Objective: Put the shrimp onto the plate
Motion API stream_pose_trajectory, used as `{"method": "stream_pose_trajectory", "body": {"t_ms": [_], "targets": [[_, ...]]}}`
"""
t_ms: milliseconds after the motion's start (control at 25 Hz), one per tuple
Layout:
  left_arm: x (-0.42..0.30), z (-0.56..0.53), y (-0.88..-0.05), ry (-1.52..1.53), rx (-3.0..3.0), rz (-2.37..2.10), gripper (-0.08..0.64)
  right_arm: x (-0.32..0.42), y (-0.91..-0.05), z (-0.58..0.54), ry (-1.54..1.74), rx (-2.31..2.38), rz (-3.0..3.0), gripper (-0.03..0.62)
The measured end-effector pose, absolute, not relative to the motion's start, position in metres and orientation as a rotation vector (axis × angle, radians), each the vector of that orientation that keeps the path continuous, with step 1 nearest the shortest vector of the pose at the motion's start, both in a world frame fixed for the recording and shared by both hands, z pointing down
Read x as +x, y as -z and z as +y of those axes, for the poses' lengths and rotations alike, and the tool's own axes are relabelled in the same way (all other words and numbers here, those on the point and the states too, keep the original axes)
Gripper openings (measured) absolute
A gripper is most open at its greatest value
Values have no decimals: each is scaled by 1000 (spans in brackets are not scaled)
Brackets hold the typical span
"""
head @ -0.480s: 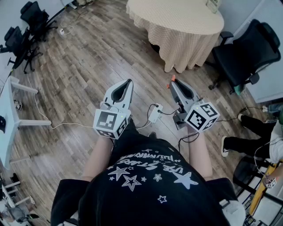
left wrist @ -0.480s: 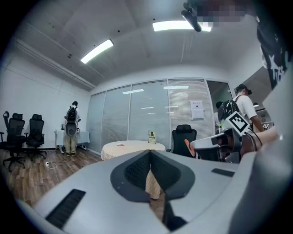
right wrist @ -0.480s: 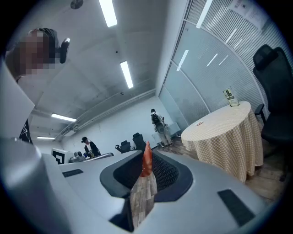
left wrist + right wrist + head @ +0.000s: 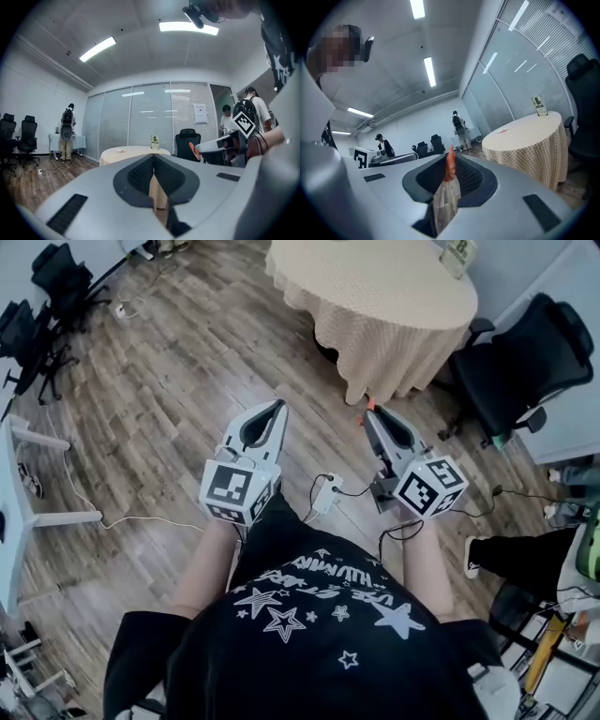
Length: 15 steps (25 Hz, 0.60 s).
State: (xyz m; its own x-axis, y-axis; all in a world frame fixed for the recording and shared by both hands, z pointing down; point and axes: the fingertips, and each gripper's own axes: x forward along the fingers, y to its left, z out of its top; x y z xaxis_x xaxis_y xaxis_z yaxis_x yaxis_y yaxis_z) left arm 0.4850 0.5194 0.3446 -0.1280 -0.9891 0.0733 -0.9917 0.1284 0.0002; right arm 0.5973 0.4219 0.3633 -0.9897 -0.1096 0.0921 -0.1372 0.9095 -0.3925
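The person holds both grippers out in front of the torso, side by side and apart, pointing forward and away from the body and converging slightly toward their tips. The left gripper (image 4: 275, 407) extends from the bare left forearm (image 4: 202, 568), with its marker cube (image 4: 234, 490) nearest the body. In the left gripper view its fingers (image 4: 139, 174) are pressed together with nothing between them. The right gripper (image 4: 368, 412) sits at about the same height on the right forearm (image 4: 420, 563). Its fingers (image 4: 469, 176) are clamped on a shrimp (image 4: 450, 164) that sticks out past the tips
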Motion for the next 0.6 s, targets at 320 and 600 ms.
{"method": "stream_pose_trajectory", "body": {"t_ms": [320,600], "targets": [[429,471,-355,-106,2080,-2232,9,555,-372,372,-684,317,-2979,72],[370,447,-359,-115,2088,-2186,9,504,-370,348,-721,389,-2964,72]]}}
